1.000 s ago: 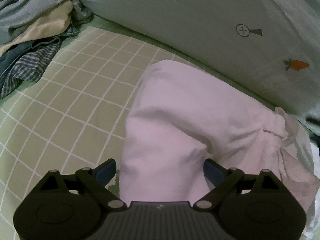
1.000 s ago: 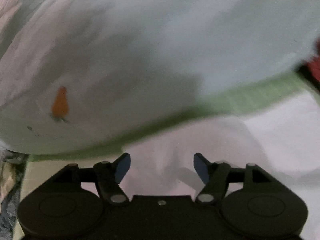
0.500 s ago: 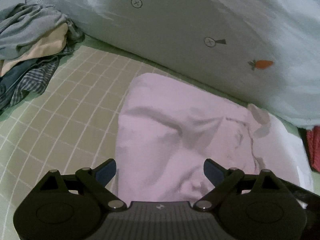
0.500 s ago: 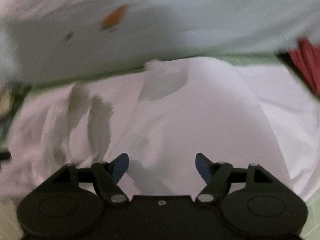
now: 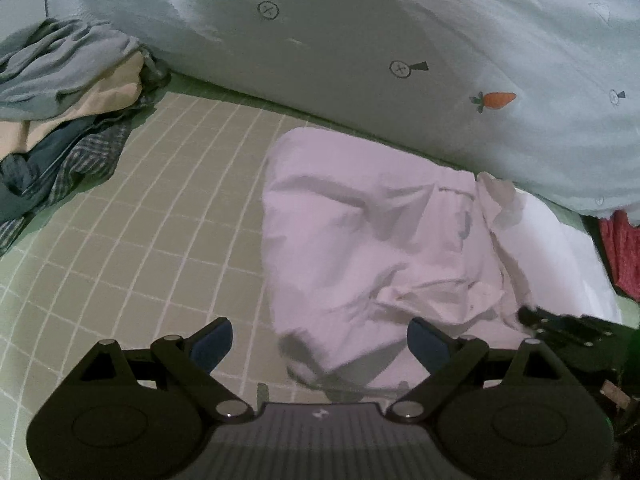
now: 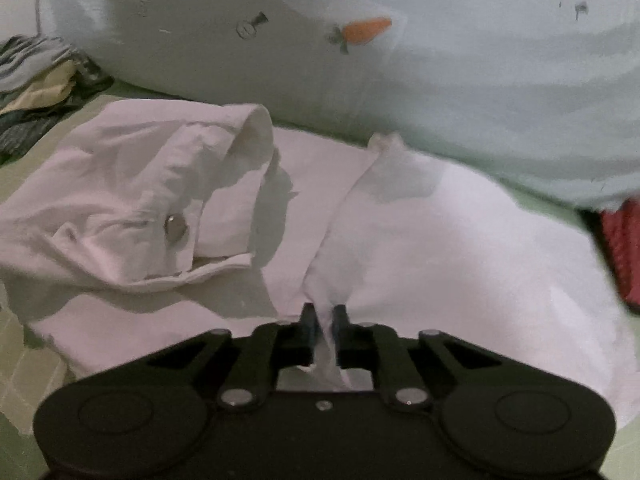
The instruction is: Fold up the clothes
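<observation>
Two grippers, both angled down over the checked bedsheet (image 5: 168, 216). Right gripper (image 6: 323, 322): jaws closing, pinching a raised fold of the white garment (image 6: 440, 248), which lies crumpled on the sheet beside the pale duvet (image 5: 360, 40). Left gripper (image 5: 320, 338): jaws spread wide, hovering above the garment's near edge, gripping nothing.

A big pale blue blanket (image 5: 440, 40) with a little orange carrot (image 5: 495, 101) on it lies at the back. Under everything is a green sheet with white squares (image 5: 152, 216). Something red (image 5: 624, 256) peeks out at the right edge.
</observation>
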The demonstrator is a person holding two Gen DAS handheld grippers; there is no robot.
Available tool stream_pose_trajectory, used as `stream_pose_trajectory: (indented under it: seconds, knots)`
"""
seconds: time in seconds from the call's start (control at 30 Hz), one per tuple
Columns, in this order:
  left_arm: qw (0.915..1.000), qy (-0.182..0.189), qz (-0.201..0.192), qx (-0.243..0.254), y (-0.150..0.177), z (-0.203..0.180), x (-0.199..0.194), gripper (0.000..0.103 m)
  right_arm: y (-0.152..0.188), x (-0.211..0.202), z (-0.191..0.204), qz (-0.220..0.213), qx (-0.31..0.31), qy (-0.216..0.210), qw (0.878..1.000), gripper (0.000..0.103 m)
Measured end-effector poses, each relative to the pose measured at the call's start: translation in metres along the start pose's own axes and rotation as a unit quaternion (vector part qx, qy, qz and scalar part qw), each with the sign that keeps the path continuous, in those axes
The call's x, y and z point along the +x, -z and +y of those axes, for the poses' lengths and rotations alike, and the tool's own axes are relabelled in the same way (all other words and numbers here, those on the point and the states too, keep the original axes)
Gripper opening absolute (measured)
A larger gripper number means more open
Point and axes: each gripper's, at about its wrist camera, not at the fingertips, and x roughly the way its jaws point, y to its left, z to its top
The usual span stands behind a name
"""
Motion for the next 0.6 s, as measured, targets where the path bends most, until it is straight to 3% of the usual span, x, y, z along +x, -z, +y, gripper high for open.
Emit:
stream_pose_trajectory:
  seconds: [0.1, 0.33, 0.4, 0.47, 0.57, 0.6]
  knots:
    - [1.0000, 0.000, 0.004, -0.003, 0.007, 0.002, -0.003, 0.094, 0.007, -0.024, 0.001, -0.014, -0.026, 0.013, 0.999, 0.007]
    - [0.9997, 0.002, 0.014, -0.018, 0.016, -0.010, -0.002, 0.094, 0.034, -0.024, -0.009, 0.037, -0.018, -0.017, 0.999, 0.010]
    - [0.9998, 0.002, 0.011, -0.017, 0.017, -0.019, -0.002, 0.094, 0.031, -0.030, -0.022, 0.032, 0.010, -0.036, 0.999, 0.026]
    - [0.9998, 0.001, 0.007, -0.018, 0.017, -0.029, -0.002, 0.094, 0.028, -0.038, -0.042, 0.017, 0.052, -0.058, 0.997, 0.057]
    - [0.9998, -0.003, 0.002, -0.021, 0.017, -0.044, -0.001, 0.094, 0.024, -0.051, -0.078, -0.015, 0.090, -0.061, 0.994, 0.082]
    - [0.9998, -0.005, -0.001, -0.022, 0.018, -0.050, 0.000, 0.094, 0.023, -0.054, -0.091, -0.027, 0.100, -0.057, 0.993, 0.086]
